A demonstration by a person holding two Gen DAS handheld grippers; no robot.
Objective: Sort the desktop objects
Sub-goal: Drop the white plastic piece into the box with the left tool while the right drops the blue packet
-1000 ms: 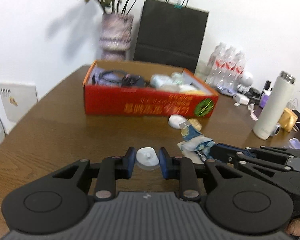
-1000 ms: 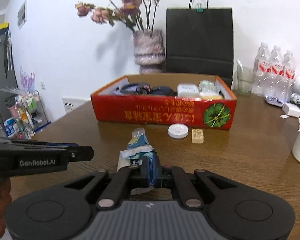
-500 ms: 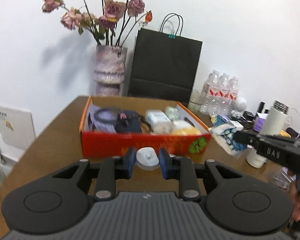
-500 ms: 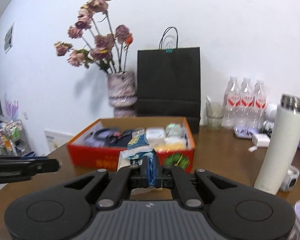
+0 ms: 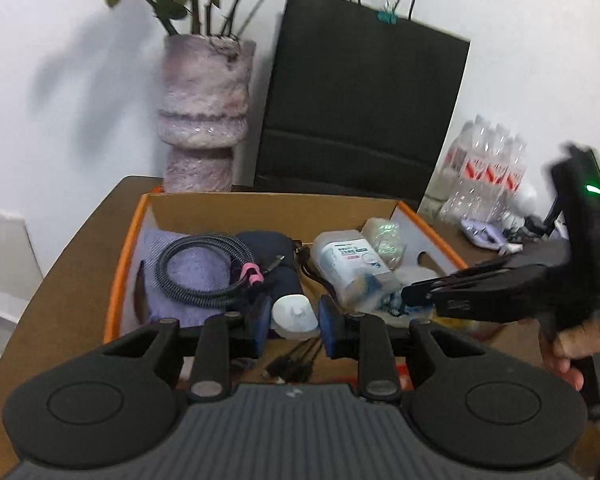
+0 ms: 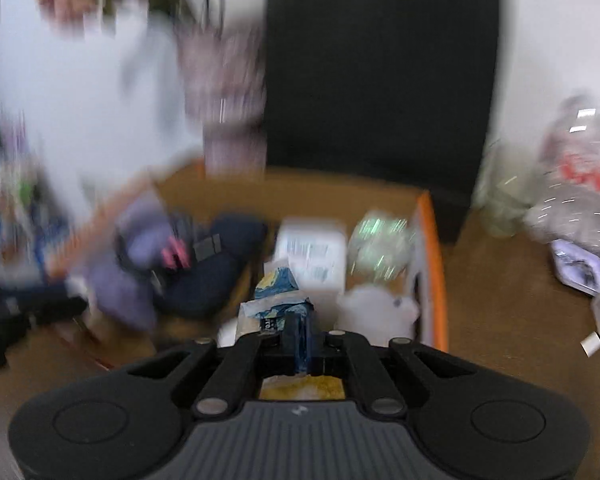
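Observation:
My left gripper [image 5: 294, 322] is shut on a small white round cap-like object [image 5: 294, 315] and hangs over the near side of the orange cardboard box [image 5: 121, 258]. My right gripper [image 6: 299, 338] is shut on a blue and white crumpled wrapper [image 6: 278, 294], also above the box [image 6: 434, 264], near its right end; this view is blurred. In the left wrist view the right gripper [image 5: 410, 293] reaches in from the right, a hand [image 5: 576, 340] gripping its handle. The box holds a coiled grey cable [image 5: 204, 272], a purple cloth [image 5: 172, 280], a dark pouch [image 5: 278, 258] and a white pack [image 5: 350, 268].
A stone-look vase [image 5: 204, 120] with dried flowers and a black paper bag [image 5: 360, 100] stand behind the box against the wall. Water bottles [image 5: 486, 168] and small clutter sit at the right on the brown table [image 5: 72, 264].
Both grippers carried their objects forward from the table front to above the box. The box now fills the views, and the right gripper tilted further down.

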